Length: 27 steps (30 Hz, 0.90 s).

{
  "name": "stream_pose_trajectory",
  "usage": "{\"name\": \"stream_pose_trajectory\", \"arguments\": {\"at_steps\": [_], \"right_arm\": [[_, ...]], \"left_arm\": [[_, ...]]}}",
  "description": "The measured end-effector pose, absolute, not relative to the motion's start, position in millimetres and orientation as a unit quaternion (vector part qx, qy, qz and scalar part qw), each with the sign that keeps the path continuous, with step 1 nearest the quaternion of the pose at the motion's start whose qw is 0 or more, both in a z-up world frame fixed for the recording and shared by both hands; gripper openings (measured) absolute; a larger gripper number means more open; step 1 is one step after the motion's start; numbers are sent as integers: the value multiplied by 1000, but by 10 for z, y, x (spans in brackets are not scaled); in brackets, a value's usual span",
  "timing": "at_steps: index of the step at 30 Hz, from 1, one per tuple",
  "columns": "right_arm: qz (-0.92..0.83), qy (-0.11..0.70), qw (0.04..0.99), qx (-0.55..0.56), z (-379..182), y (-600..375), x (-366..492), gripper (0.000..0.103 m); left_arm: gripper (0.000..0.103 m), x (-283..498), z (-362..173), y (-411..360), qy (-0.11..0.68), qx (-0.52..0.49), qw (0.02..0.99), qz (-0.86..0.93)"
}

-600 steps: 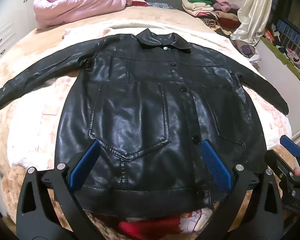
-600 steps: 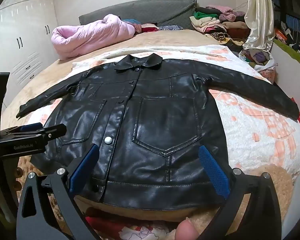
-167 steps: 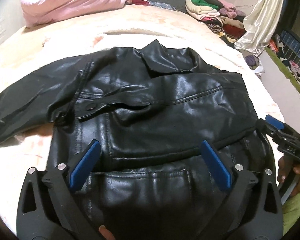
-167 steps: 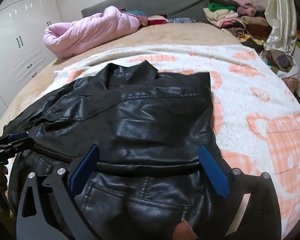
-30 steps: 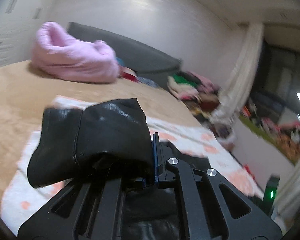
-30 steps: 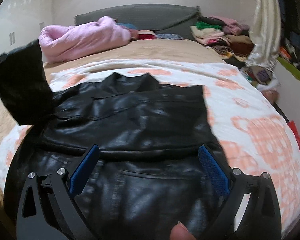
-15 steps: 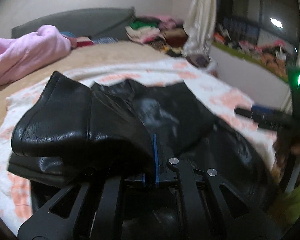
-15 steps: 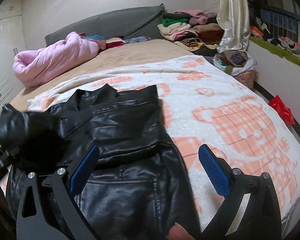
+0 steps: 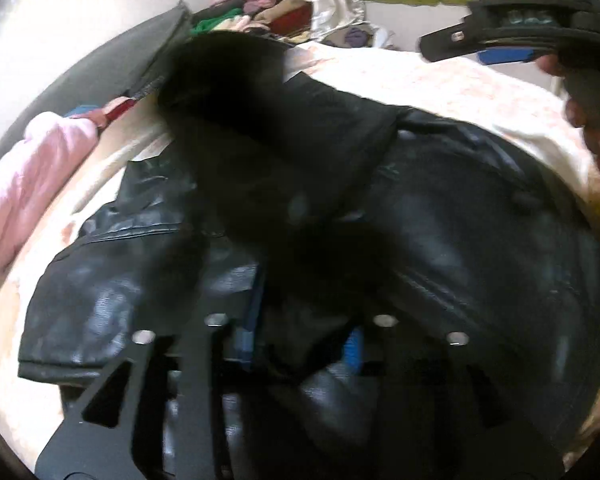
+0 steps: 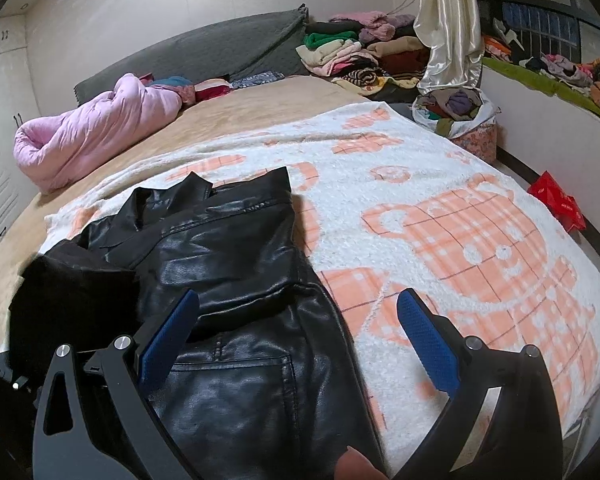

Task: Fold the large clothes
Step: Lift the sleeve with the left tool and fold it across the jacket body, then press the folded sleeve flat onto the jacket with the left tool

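A black leather jacket (image 10: pixel 236 264) lies on a white and orange blanket (image 10: pixel 460 248) on the bed, its right sleeve folded across the chest. My left gripper (image 9: pixel 304 344) is partly open around the jacket's left sleeve (image 9: pixel 276 128), which drapes over the jacket body (image 9: pixel 480 220); the view is blurred. That sleeve shows at the left of the right wrist view (image 10: pixel 68 300). My right gripper (image 10: pixel 296 332) is open and empty, above the jacket's right edge. It also shows at the top right of the left wrist view (image 9: pixel 512 40).
A pink quilt (image 10: pixel 96 136) and a grey headboard cushion (image 10: pixel 204 56) lie at the head of the bed. Piles of folded clothes (image 10: pixel 356 52), a cream curtain (image 10: pixel 448 24) and a bag of clothes (image 10: pixel 456 112) stand at the far right. White cupboards (image 10: pixel 0 120) are on the left.
My left gripper has carried the left sleeve rightward over the jacket body and lowered it, and its jaws have begun to open. My right gripper has shifted right, toward the blanket.
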State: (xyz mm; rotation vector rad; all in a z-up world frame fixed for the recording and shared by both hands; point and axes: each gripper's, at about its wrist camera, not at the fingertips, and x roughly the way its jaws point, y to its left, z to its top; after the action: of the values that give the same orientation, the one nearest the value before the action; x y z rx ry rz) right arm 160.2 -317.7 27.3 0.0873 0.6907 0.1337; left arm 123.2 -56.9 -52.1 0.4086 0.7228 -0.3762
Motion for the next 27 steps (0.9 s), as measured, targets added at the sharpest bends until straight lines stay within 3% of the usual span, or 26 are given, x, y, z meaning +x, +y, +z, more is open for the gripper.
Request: {"name": "stream_pose_trajectory", "arguments": {"at_steps": [2, 5, 7, 10, 13, 18, 21, 24, 26, 27], "right_arm": [[65, 338, 938, 45, 274, -3190, 1600, 99], [69, 339, 937, 50, 273, -3191, 1600, 99], [78, 344, 934, 59, 262, -3182, 1602, 99], [118, 359, 921, 93, 222, -3146, 1610, 99], [173, 380, 899, 135, 154, -3033, 1630, 99], [219, 420, 869, 142, 16, -2699, 1682, 99], [218, 442, 859, 140, -103, -2520, 1735, 98], [218, 449, 853, 154, -174, -2421, 1789, 75], [205, 441, 862, 144, -160, -2384, 1806, 45], [210, 428, 867, 142, -116, -2378, 1793, 41]], "left_arm": [[51, 1185, -451, -551, 343, 181, 899, -201], [60, 1116, -328, -506, 328, 162, 905, -216], [74, 1092, -233, -439, 316, 140, 910, -227], [78, 1097, -53, -275, 304, 98, 917, -238], [89, 1139, 107, -125, 291, 71, 926, -230], [93, 1278, 314, 435, 282, 53, 951, -118], [93, 1455, 348, 918, 305, -14, 950, -65], [93, 1579, 357, 1324, 318, -80, 944, -25], [93, 1671, 359, 1505, 332, -102, 938, 6], [93, 1727, 362, 1597, 334, -105, 936, 21]]}}
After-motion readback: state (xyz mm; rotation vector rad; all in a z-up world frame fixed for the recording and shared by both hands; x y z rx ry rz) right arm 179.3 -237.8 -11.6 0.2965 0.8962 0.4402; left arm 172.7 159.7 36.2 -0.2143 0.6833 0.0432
